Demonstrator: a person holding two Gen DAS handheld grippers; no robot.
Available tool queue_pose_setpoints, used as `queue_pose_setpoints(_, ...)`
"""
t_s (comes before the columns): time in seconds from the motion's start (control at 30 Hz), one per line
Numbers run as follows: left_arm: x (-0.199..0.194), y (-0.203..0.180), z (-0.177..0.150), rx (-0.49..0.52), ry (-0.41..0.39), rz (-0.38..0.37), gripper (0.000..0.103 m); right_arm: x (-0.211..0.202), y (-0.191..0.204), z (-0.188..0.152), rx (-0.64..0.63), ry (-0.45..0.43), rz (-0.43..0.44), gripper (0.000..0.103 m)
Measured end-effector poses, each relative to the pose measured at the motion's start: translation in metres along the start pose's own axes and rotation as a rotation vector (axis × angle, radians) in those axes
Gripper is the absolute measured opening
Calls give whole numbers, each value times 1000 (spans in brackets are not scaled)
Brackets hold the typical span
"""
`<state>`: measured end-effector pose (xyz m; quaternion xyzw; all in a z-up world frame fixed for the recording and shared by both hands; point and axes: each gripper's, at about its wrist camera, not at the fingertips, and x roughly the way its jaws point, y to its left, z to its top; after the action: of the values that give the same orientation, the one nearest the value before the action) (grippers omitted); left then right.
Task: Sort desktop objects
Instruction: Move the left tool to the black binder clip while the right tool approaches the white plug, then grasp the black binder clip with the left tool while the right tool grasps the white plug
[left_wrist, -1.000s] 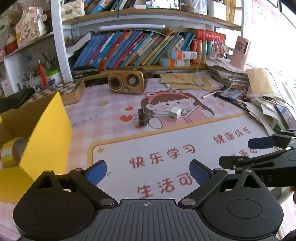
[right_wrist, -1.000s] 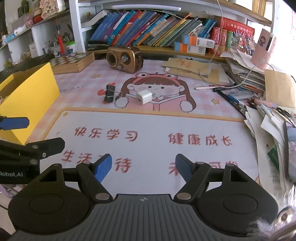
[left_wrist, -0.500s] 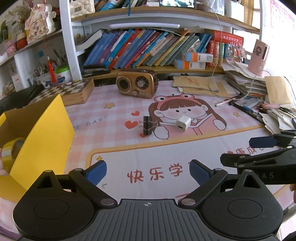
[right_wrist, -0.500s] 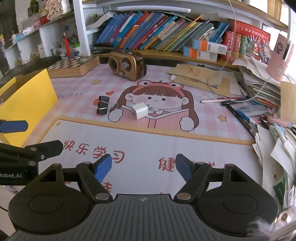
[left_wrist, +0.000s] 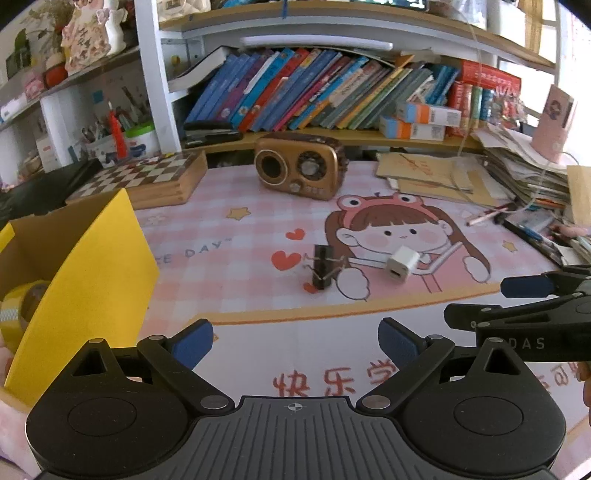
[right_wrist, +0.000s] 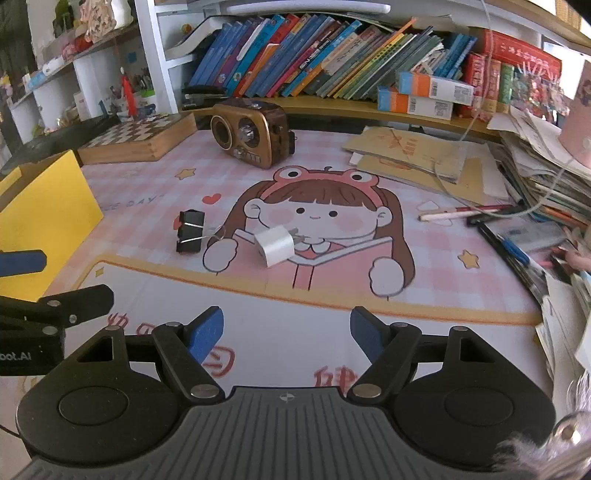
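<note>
Far left, the yellow box (left_wrist: 92, 266) stands open at the counter's edge, and only the left wrist view looks inside, where a roll of yellow tape (left_wrist: 22, 306) is half cut off by the box wall. The left tool (left_wrist: 295, 341) hangs released, nothing between its blue pads, over the printed mat (left_wrist: 240, 258). Ahead lies a broad bare stretch of mat. Mid-mat, the black binder clip (right_wrist: 191, 231) sits just beside the white charger plug (right_wrist: 275, 245), apart, not touching; the right wrist view shows the plug's prongs, the left view its port side. Behind them, the brown radio (right_wrist: 253, 132) stands near the shelf of books (right_wrist: 314, 59). The right tool (right_wrist: 287, 334) is likewise released and empty. On the right, stacked papers (right_wrist: 546, 173) and pens (right_wrist: 511, 249) crowd the mat's edge, jumbled and hard to sort out.
</note>
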<state>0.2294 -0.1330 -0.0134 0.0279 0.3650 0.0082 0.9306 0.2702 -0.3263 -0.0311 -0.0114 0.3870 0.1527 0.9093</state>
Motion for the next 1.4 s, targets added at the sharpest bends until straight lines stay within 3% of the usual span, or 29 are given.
queue_pose_setpoints(0.47, 51, 8, 28, -51, 6, -27, 96, 52, 3, 31, -149, -4, 37, 69)
queue_pose_setpoints(0.6, 70, 6, 33, -38, 21, -49, 88, 68, 7, 35, -198, -4, 70, 60)
queue_pose_setpoints(0.9, 97, 2, 43, -17, 32, -83, 80, 96, 3, 41, -219, 17, 81, 56)
queue_pose_setpoints(1.4, 127, -13, 42, 35, 72, -125, 36, 100, 4, 41, -213, 12, 88, 54)
